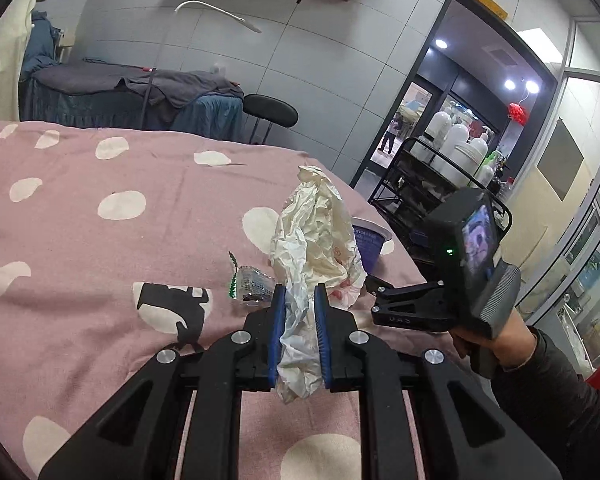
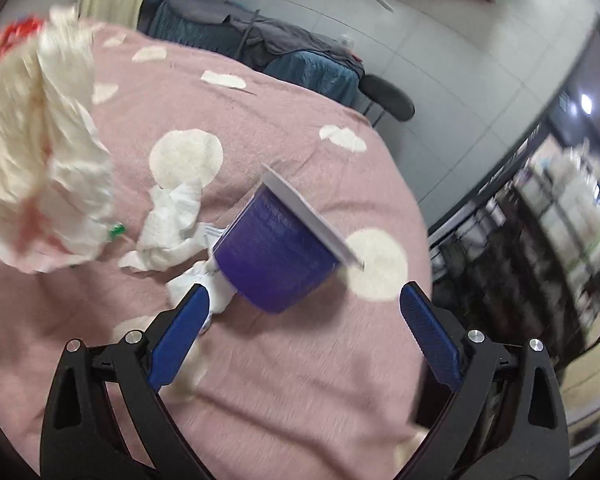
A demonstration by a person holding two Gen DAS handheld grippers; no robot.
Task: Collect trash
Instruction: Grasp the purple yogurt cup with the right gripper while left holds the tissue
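The left gripper (image 1: 300, 300) has its blue pads clamped on a crumpled white plastic bag (image 1: 316, 236), which stands up above the pink polka-dot bedspread (image 1: 100, 248). The right gripper (image 2: 304, 304) is spread wide with nothing between its fingers, hovering just behind a purple cup (image 2: 276, 252) tipped on its side on the bedspread. Crumpled white tissue (image 2: 168, 224) lies just left of the cup, and a small clear wrapper (image 1: 252, 284) lies near the bag.
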